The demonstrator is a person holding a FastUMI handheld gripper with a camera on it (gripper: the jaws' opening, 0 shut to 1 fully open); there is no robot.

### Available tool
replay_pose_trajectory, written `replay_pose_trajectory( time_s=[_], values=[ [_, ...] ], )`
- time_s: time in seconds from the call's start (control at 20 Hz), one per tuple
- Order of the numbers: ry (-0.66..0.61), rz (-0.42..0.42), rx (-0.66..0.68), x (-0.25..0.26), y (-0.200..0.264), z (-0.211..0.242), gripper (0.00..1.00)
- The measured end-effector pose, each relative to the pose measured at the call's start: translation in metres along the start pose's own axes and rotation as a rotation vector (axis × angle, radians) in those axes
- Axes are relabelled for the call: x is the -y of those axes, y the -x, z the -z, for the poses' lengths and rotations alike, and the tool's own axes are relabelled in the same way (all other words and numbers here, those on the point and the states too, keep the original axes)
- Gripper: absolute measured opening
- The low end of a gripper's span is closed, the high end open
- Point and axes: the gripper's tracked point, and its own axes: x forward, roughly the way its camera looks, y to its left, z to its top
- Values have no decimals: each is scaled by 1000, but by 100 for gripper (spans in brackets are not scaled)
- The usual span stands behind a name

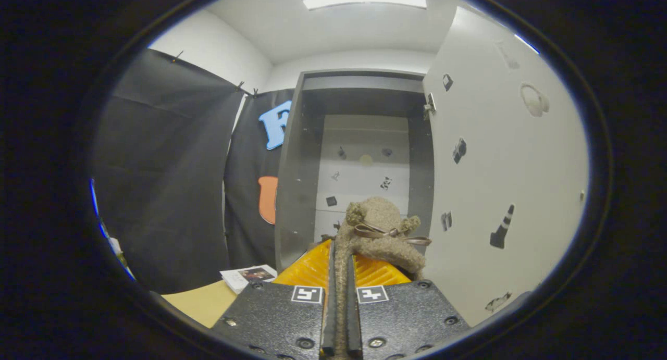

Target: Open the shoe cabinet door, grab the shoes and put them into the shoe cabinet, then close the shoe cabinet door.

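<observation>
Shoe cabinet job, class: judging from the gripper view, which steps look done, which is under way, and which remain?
Done: the shoe cabinet stands open, its door swung aside. In hand: the fingers are shut on a fuzzy tan shoe with a ribbon bow, held up before the opening. Left: placing the shoe inside, then closing the door.

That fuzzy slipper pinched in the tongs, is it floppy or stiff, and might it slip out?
The fuzzy slipper looks soft: the gripper squeezes its edge thin between nearly closed fingers, so it probably bends easily. It holds upright beyond the fingers, suggesting it is light. The fleecy surface likely grips well, so slipping seems unlikely, though its ribbon bow could snag on the open shoe cabinet.
</observation>
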Motion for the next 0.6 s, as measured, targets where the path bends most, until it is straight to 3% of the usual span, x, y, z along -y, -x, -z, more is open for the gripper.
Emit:
replay_pose_trajectory(
  time_s=[0.3, 0.6],
  values=[
    [-28, 64, -104, 28, -97, 3, 11],
    [-4, 116, -236, 63, -207, 58, 12]
  ],
)
